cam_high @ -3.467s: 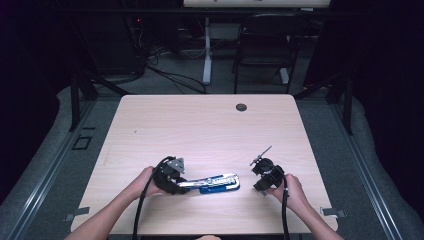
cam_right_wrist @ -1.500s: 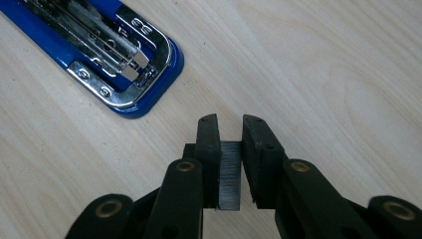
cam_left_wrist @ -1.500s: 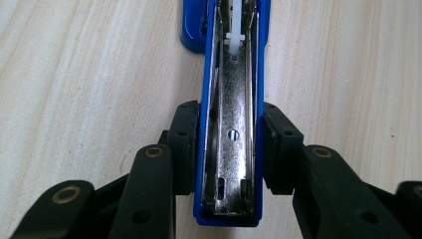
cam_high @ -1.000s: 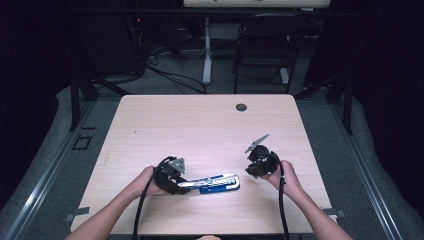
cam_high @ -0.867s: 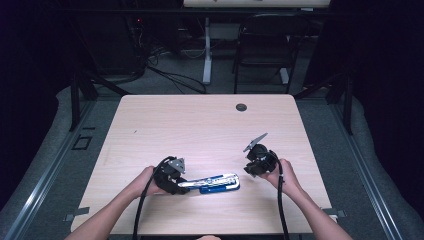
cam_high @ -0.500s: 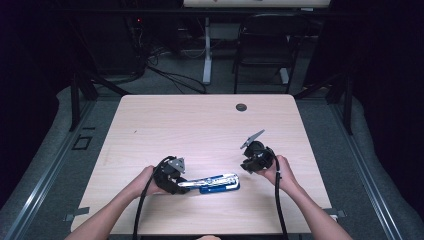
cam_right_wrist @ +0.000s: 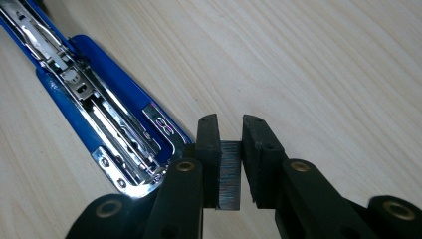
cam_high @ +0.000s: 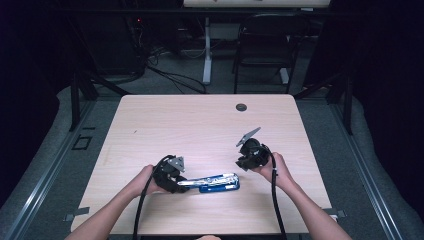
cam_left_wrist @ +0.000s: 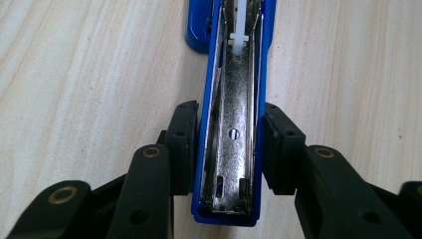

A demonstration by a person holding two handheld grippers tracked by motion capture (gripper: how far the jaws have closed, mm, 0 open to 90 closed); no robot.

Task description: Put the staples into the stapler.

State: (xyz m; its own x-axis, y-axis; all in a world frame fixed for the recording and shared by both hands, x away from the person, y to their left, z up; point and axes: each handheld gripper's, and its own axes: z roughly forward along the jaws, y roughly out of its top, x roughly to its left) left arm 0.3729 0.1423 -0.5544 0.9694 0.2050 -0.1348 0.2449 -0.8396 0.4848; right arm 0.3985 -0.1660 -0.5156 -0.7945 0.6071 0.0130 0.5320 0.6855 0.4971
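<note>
Staples (cam_right_wrist: 229,174), a grey strip pinched flat in right hand-held gripper (cam_right_wrist: 230,164), close beside open blue stapler (cam_right_wrist: 94,119) lying on worktop (cam_high: 200,125), left hand-held gripper (cam_left_wrist: 229,149) clamping its rear. Likely trouble: strip buckling, splitting or skidding off the channel if fed askew.

Blue stapler (cam_left_wrist: 231,149), pale woodgrain table (cam_high: 200,125)

stapler (cam_left_wrist: 231,164): glossy blue plastic, shiny metal | staple strip (cam_right_wrist: 229,174): grey metal | table (cam_high: 200,125): matt wood-grain
</note>
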